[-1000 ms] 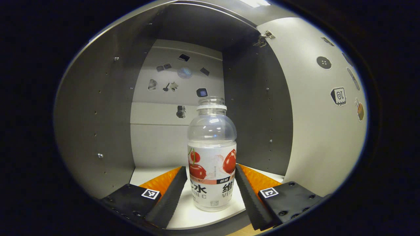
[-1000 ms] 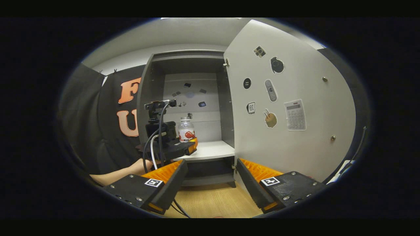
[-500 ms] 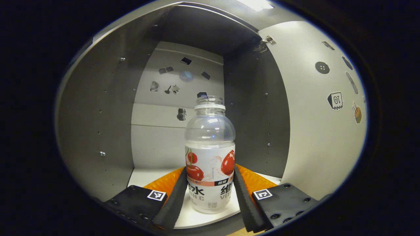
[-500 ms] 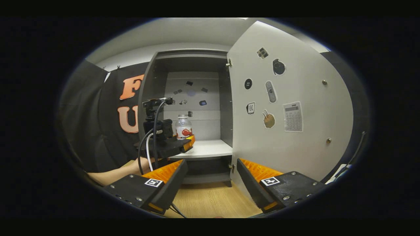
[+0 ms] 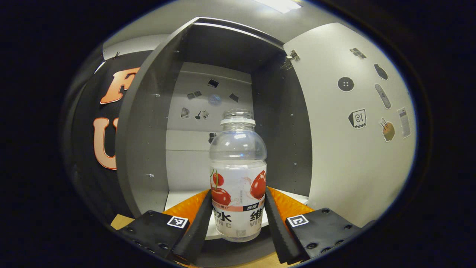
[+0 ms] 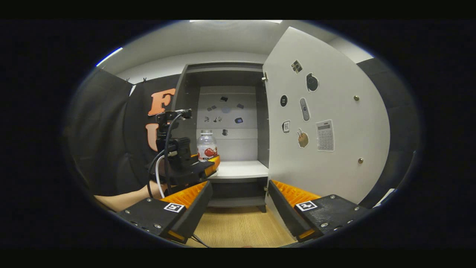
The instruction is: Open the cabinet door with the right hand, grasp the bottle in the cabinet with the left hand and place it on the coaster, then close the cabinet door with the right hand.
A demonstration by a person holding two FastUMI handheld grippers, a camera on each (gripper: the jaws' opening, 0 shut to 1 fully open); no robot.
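Observation:
A clear bottle (image 5: 238,178) with a white cap and a cherry label stands upright between my left gripper's (image 5: 238,219) fingers, which press on both its sides. Its base hangs at the front edge of the white shelf (image 5: 178,197) of the open grey cabinet (image 5: 148,130). In the right gripper view the left gripper (image 6: 212,163) holds the bottle (image 6: 206,148) at the cabinet's left front. The cabinet door (image 6: 319,123) is swung wide to the right. My right gripper (image 6: 236,208) is open and holds nothing, low in front of the cabinet and just left of the door's lower edge.
A person's forearm (image 6: 122,199) reaches in from the left behind the left gripper, with cables (image 6: 158,175) trailing from it. A wooden tabletop (image 6: 241,227) lies below the cabinet. Stickers dot the door (image 5: 357,119) and the cabinet's back wall (image 5: 208,100).
My left gripper's fingers closed onto the bottle and drew it back from inside the cabinet to the shelf's front edge. The right gripper backed away slightly, still open.

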